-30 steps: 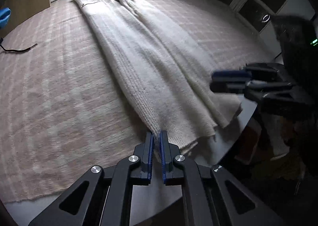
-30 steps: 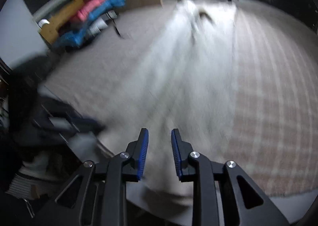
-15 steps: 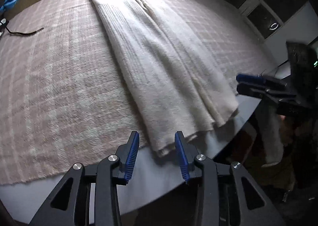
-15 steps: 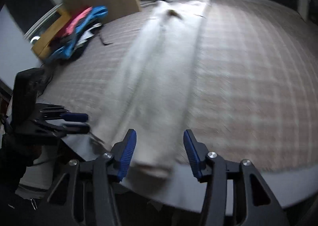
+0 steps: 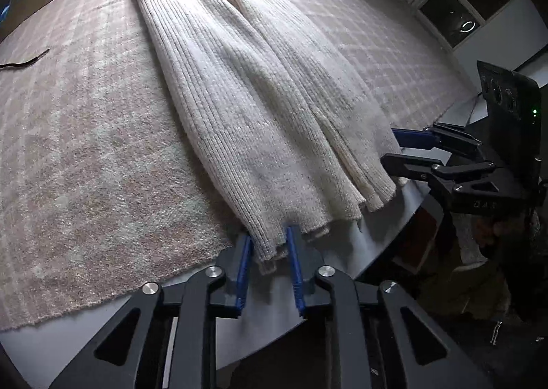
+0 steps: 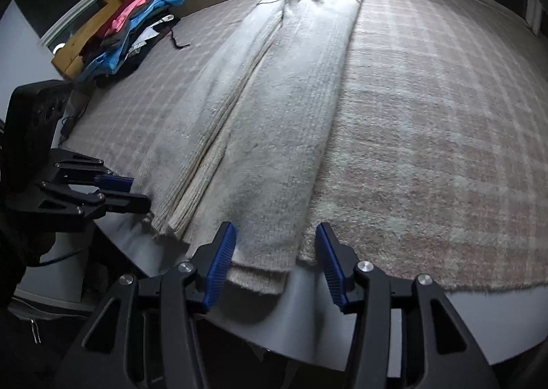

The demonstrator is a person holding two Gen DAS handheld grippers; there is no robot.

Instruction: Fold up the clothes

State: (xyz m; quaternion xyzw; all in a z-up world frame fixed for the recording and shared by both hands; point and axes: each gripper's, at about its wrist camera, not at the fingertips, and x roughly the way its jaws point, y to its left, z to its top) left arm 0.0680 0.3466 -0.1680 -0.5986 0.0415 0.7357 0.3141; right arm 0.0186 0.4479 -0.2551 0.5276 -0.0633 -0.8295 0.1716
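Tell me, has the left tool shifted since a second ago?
Yes. The left tool has slid along the white knit garment's near hem, and its closing jaws now straddle that corner.

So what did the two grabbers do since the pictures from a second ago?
The left gripper opened, shifted along the hem and has just been closing on a corner of the white knit garment. The right gripper came down to the other corner; its jaws, just narrowing, stand open around it. The garment stayed flat on the pink blanket.

Plaid blanket (image 5: 85,156) on grey table (image 5: 61,337)
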